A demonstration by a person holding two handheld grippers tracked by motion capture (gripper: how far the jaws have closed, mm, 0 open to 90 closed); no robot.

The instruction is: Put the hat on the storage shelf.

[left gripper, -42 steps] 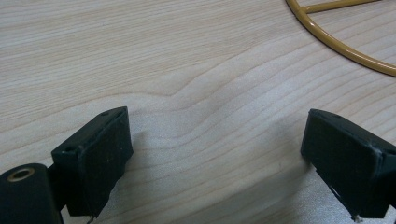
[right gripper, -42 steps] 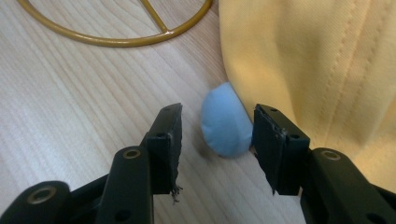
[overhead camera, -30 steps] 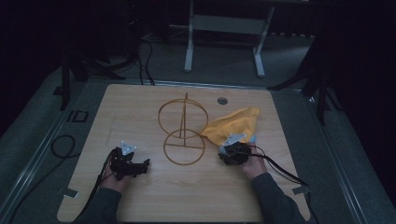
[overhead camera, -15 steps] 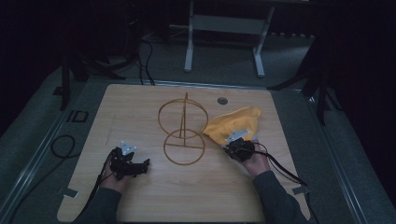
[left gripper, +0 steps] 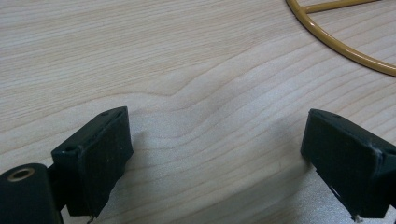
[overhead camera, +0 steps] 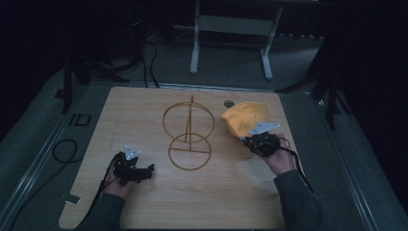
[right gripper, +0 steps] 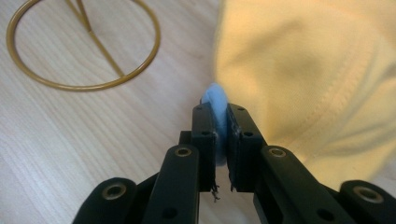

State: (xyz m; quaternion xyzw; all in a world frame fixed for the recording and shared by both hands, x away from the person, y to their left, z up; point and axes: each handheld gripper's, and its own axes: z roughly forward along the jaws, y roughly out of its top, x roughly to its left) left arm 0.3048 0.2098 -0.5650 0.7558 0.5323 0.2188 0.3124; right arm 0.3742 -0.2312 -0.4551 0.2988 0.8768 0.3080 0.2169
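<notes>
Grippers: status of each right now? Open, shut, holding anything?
Left gripper: open, jaws wide apart over bare table, holding nothing.
Right gripper: shut on the light blue brim of the yellow cap.

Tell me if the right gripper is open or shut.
Shut. The right gripper has its jaws clamped on the blue brim of the yellow cap.

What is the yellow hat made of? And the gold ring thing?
The hat looks like soft woven cloth, matte, with stitched seam lines showing. The ring stand looks like thin metal wire with a shiny gold coating, though painted metal can't be ruled out.
</notes>
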